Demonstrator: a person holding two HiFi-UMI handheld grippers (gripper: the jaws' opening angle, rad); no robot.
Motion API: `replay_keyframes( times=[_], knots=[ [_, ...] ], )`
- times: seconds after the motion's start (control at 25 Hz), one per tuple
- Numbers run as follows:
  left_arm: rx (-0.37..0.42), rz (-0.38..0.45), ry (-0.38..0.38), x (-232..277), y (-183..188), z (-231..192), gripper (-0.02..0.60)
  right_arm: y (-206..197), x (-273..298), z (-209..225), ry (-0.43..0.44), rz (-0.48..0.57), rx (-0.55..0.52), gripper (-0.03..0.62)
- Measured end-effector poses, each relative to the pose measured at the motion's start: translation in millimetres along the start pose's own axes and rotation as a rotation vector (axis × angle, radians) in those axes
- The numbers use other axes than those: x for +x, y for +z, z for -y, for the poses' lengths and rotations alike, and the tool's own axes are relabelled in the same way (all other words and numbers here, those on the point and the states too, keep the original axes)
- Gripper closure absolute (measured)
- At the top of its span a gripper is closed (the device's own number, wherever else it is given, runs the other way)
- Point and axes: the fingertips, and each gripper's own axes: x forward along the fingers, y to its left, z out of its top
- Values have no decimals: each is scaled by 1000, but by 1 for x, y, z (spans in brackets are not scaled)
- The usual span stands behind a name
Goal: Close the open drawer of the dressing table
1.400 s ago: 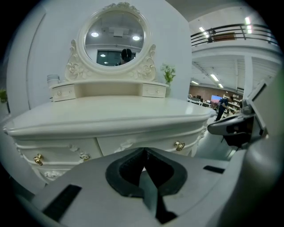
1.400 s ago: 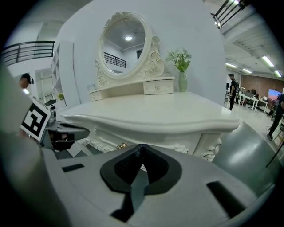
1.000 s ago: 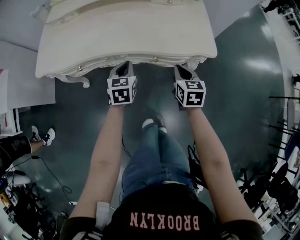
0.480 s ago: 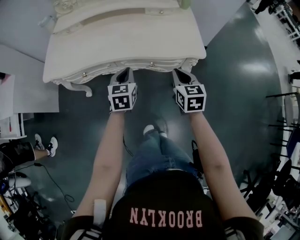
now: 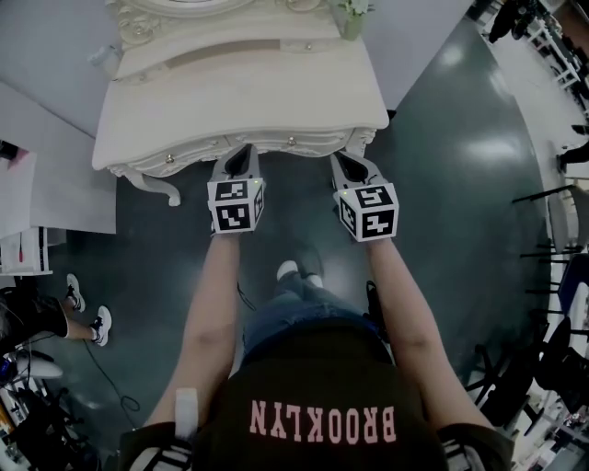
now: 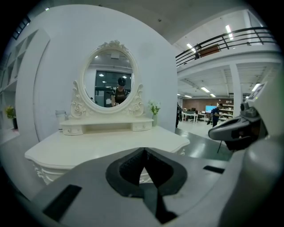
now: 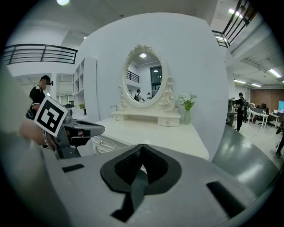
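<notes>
My left tool (image 5: 241, 155) and right tool (image 5: 347, 161), both pressed together and empty, sit at the drawer (image 5: 287, 143) front, which looks flush; closing appears essentially done.

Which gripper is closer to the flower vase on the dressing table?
Right. The right gripper is at the front edge of the dressing table, roughly in line with the flower vase at the back right corner; the left gripper is at the same edge, farther left.

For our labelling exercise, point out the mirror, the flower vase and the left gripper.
mirror (image 6: 111, 80): left gripper view, middle of the glass.
vase (image 7: 187, 116): right gripper view, its body.
left gripper (image 5: 242, 152): head view, between its fingertips.
</notes>
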Motion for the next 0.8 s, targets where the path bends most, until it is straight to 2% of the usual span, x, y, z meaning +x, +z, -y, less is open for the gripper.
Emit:
replay_keyframes(
  times=[0.2, 0.44, 0.8],
  knots=[
    [3, 41, -8, -22, 21, 10, 577, 16, -29, -7, 27, 21, 10, 599],
    [18, 86, -21, -47, 42, 23, 577, 43, -53, -21, 47, 80, -67, 599],
    [42, 190, -11, -83, 77, 26, 577, 78, -84, -22, 22, 198, -69, 599]
  ],
)
